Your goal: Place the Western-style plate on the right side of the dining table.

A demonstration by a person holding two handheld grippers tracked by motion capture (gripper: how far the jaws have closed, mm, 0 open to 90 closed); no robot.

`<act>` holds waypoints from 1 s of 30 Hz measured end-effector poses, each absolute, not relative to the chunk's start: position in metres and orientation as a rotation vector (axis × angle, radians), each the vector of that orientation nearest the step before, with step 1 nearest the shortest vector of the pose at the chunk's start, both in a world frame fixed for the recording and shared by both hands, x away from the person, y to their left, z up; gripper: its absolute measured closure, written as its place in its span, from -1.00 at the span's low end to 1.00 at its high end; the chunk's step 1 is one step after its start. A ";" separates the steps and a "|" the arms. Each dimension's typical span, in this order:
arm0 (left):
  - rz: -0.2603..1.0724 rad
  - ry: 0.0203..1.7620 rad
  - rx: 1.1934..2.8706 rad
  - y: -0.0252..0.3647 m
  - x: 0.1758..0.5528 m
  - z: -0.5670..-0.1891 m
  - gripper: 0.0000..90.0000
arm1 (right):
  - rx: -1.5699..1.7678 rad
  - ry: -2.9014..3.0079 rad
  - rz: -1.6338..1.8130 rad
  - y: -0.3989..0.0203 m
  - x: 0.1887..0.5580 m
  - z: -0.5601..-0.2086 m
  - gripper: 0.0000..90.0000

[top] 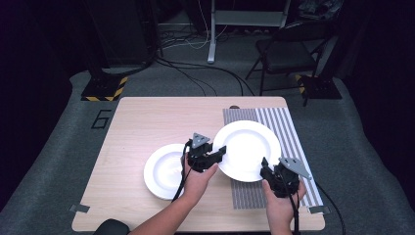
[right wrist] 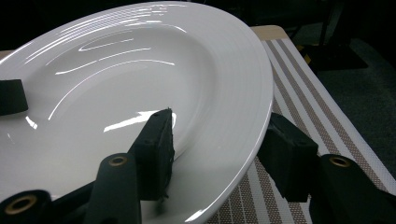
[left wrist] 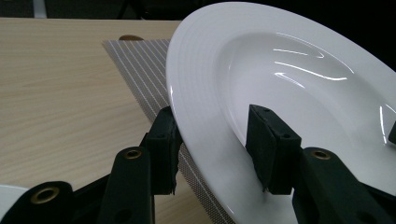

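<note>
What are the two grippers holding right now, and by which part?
Both hold the large white plate by its rim: the left gripper on its left edge, the right gripper on its near right edge, jaws straddling the rim.

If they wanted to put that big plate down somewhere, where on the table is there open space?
The widest bare stretch is the wooden table top, left of the striped placemat and beyond the small plate. The placemat's far end is free too. It is crowded near the front edge, where the left gripper and right gripper each clamp the big plate beside the small plate.
</note>
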State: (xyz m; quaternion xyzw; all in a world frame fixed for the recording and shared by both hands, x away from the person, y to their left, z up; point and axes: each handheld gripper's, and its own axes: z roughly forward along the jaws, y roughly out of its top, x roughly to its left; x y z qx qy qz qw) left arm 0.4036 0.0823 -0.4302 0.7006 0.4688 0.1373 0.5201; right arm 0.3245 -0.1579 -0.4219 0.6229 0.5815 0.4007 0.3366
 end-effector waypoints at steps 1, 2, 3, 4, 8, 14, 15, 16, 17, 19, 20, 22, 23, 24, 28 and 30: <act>0.328 1.121 1.684 0.081 0.404 -0.430 0.24 | 1.624 1.515 1.045 -0.161 0.324 -0.422 0.01; 0.323 1.116 1.682 0.079 0.405 -0.430 0.24 | 1.625 1.515 1.044 -0.162 0.324 -0.422 0.01; 0.325 1.112 1.693 0.078 0.405 -0.431 0.24 | 1.628 1.514 1.041 -0.163 0.324 -0.422 0.01; 0.324 1.115 1.688 0.077 0.405 -0.431 0.24 | 1.626 1.513 1.037 -0.165 0.324 -0.422 0.01; 0.317 1.118 1.684 0.071 0.406 -0.433 0.24 | 1.632 1.508 1.037 -0.169 0.323 -0.424 0.01; 0.309 1.111 1.696 0.064 0.408 -0.436 0.25 | 1.657 1.503 1.032 -0.175 0.324 -0.429 0.01; 0.309 1.111 1.696 0.064 0.408 -0.436 0.25 | 1.657 1.503 1.032 -0.175 0.324 -0.429 0.01; 0.307 1.110 1.698 0.063 0.409 -0.437 0.25 | 1.660 1.501 1.031 -0.176 0.323 -0.430 0.01; 0.306 1.108 1.701 0.062 0.409 -0.438 0.25 | 1.661 1.499 1.030 -0.177 0.323 -0.431 0.01; 0.305 1.107 1.706 0.061 0.410 -0.439 0.25 | 1.664 1.497 1.030 -0.179 0.323 -0.433 0.01; 0.303 1.107 1.707 0.060 0.410 -0.440 0.26 | 1.669 1.501 1.031 -0.181 0.324 -0.435 0.01; 0.301 1.104 1.716 0.058 0.411 -0.441 0.26 | 1.671 1.501 1.025 -0.183 0.325 -0.437 0.01; 0.298 1.100 1.719 0.058 0.412 -0.442 0.26 | 1.671 1.501 1.025 -0.183 0.325 -0.437 0.01; 0.303 1.097 1.721 0.057 0.412 -0.443 0.26 | 1.672 1.502 1.022 -0.183 0.325 -0.437 0.01; 0.292 1.104 1.727 0.053 0.415 -0.447 0.26 | 1.685 1.503 1.011 -0.187 0.327 -0.441 0.01; 0.291 1.102 1.728 0.051 0.416 -0.448 0.26 | 1.690 1.501 1.014 -0.188 0.328 -0.442 0.01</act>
